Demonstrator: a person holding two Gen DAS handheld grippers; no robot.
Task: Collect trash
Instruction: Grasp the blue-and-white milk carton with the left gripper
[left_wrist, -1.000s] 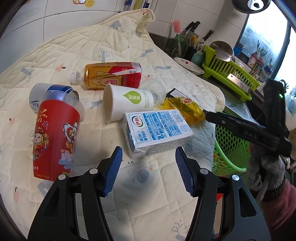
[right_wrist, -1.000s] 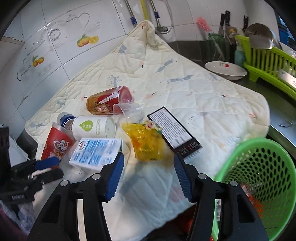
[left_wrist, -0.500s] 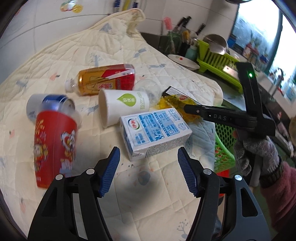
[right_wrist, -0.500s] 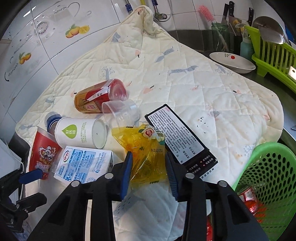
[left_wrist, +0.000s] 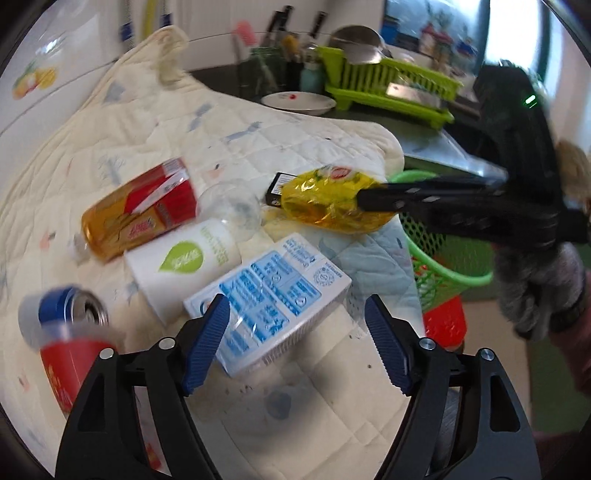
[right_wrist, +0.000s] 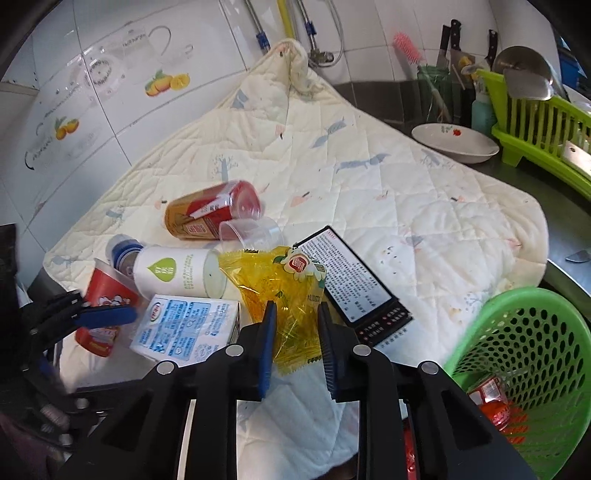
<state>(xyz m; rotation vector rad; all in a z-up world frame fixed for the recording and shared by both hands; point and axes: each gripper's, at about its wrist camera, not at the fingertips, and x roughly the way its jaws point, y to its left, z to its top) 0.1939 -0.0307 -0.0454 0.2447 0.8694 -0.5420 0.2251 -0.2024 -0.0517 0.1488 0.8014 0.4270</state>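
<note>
**Right gripper clamped on wrapper; left gripper wide at carton**

We find the left gripper (left_wrist: 295, 341) wide, jaws just opening, straddling the milk carton (left_wrist: 273, 295) without pressing it. Centre — the right gripper (right_wrist: 295, 332), jaws just closing, pinches the yellow wrapper (right_wrist: 284, 291). Far right, the green basket (right_wrist: 532, 354) stands at the quilt's (right_wrist: 369, 177) edge.

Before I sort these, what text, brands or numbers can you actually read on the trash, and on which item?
No text can be quoted; none is sharp enough to read.
Milk carton: blue print and a round logo, too small.
Paper cup: green leaf emblem, characters inside blurred.
Black box: dense white lines of print, too small.
Yellow wrapper: red square label, unreadable.
Bottle: red-gold label, blurred.
</note>
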